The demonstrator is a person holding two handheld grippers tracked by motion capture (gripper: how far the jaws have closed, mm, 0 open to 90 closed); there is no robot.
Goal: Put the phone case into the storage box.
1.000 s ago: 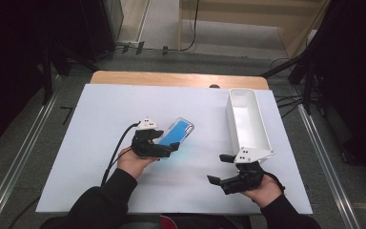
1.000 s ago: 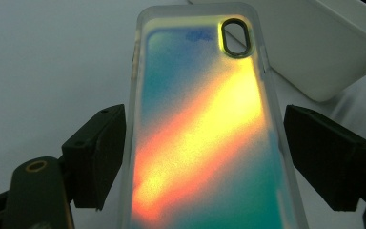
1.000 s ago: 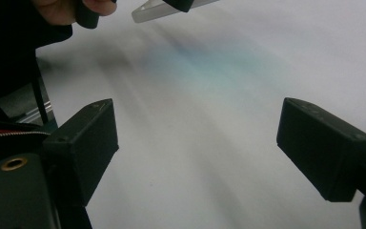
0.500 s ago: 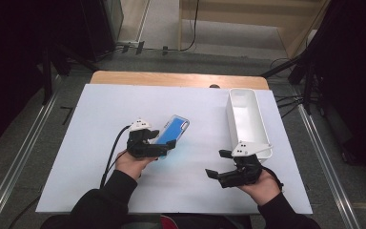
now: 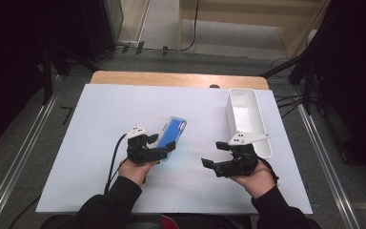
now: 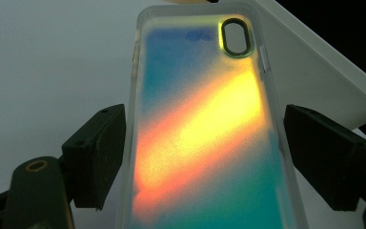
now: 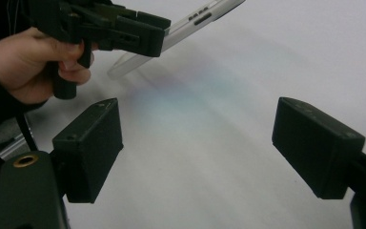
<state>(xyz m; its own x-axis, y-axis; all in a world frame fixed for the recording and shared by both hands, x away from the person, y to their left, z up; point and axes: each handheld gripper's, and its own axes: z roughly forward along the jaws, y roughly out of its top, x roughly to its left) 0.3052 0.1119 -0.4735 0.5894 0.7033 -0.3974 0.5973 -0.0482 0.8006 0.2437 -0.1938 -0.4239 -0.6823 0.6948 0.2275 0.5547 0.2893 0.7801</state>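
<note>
Left gripper view: left tool clamps the phone case, lifted above mid-table. Right tool open, empty, near the right edge. Next: likely carry the case to the white bin.

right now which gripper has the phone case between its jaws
The left gripper: the blue phone case lies between its jaws, lifted off the table. The right gripper is open on nothing, near the white bin.
</note>
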